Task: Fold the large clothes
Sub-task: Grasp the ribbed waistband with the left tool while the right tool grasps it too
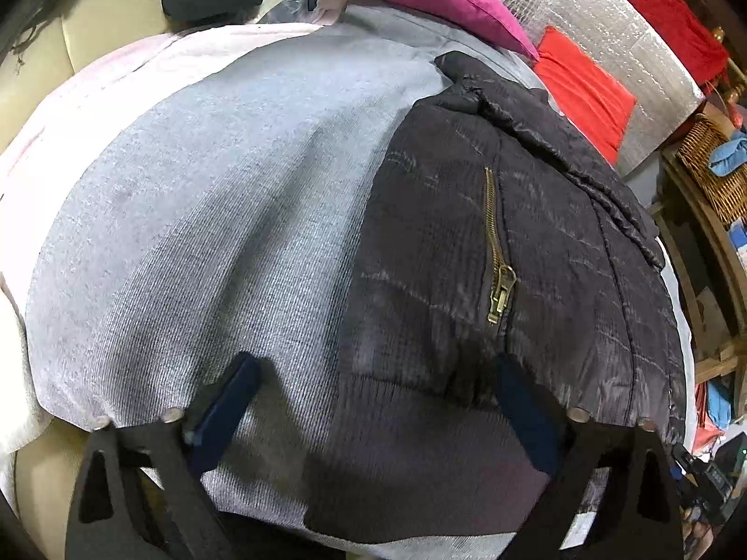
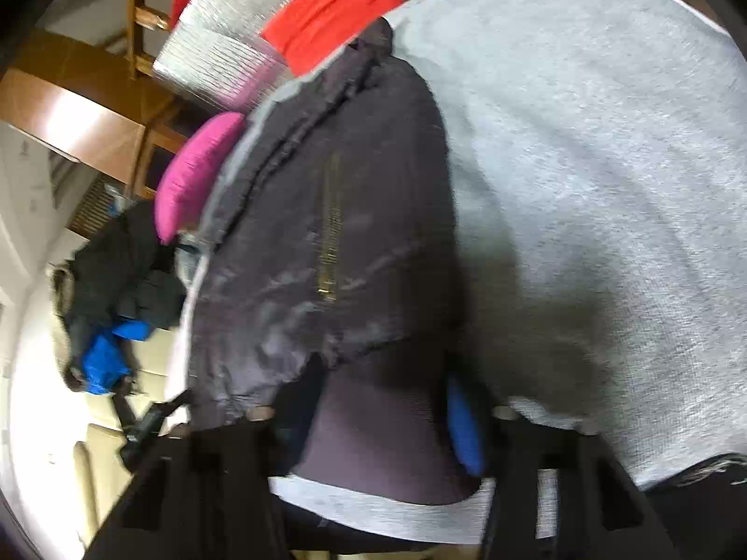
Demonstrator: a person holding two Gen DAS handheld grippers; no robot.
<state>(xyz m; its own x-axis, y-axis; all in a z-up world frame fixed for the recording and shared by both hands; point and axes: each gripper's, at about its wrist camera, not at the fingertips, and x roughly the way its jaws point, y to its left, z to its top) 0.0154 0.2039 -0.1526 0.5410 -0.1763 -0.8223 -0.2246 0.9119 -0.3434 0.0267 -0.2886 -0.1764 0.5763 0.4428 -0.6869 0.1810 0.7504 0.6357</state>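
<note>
Left tongs (image 1: 373,401) spread over the black jacket's (image 1: 504,242) ribbed hem (image 1: 420,443); right tongs (image 2: 378,420) pinching it. Risk: grey cloth (image 1: 210,214) beneath gets caught too.

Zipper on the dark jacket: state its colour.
Brass-gold, on the black quilted jacket. The zipper shows best in the left wrist view.

Dark jacket (image 2: 327,233) on grey cloth (image 2: 583,163)
</note>
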